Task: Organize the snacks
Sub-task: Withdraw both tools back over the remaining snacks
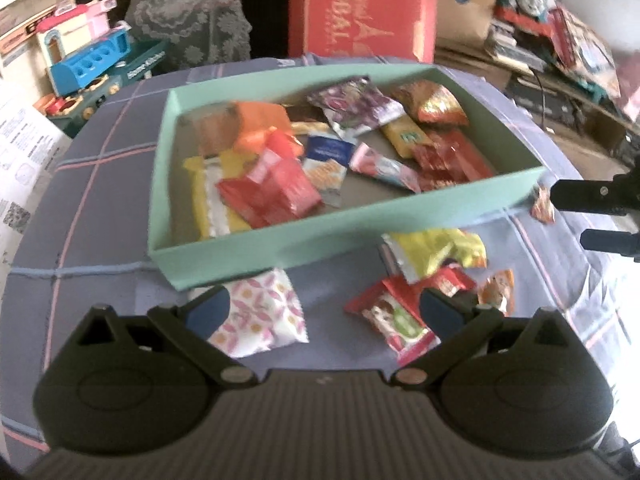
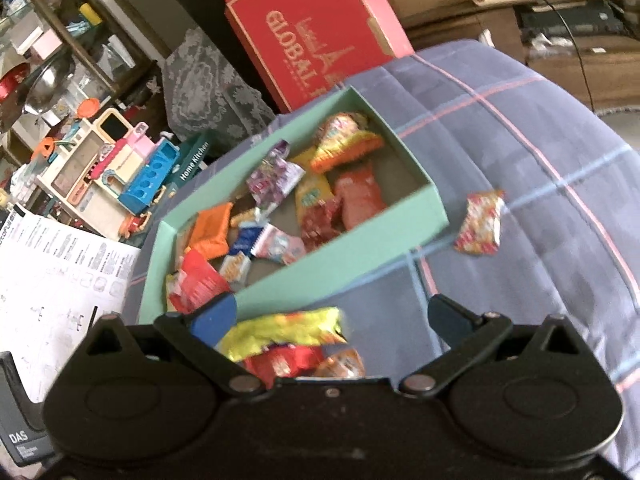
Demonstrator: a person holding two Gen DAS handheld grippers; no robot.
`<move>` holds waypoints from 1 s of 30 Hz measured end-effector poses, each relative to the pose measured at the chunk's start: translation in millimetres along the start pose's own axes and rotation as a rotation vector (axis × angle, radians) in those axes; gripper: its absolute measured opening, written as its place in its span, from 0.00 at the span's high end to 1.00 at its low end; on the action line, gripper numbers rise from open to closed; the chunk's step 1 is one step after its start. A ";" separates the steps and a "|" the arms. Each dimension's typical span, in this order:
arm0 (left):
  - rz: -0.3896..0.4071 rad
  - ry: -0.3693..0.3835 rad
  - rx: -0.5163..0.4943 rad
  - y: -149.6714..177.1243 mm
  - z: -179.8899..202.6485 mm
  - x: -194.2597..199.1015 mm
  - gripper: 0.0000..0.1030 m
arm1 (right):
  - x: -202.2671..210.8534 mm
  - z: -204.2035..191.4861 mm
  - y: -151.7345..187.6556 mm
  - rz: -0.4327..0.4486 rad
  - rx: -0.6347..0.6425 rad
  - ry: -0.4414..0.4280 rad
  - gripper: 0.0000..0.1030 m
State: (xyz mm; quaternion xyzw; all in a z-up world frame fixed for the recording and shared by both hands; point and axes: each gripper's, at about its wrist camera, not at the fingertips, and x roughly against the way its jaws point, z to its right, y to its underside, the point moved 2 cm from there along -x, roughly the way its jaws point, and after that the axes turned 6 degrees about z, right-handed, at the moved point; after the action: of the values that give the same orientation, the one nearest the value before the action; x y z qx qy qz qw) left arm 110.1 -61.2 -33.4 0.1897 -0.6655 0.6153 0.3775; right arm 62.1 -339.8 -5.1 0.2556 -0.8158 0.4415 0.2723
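Lying flat, yellow snack packet (image 2: 280, 330) runs crosswise between right gripper (image 2: 332, 316) jaws.

I see the shallow mint-green cardboard box (image 1: 352, 220) sitting on the blue plaid cloth (image 1: 100, 208), packets piled inside it. In front of its near wall lie the white pink-patterned packet (image 1: 268, 312) to my left and the crumpled yellow wrapper (image 1: 436, 248) to my right. Behind the box stands the large red carton (image 1: 360, 8).
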 end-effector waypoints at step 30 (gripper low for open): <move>-0.041 -0.140 0.221 25.1 -81.0 -16.2 0.00 | -79.6 -86.5 25.9 -0.139 0.357 -0.112 0.09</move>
State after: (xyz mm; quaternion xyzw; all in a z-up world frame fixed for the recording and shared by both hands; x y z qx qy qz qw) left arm 124.3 17.6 -65.7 0.2861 -0.6145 0.6622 0.3194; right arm 121.4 -239.0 -33.6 0.3796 -0.7188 0.5446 0.2063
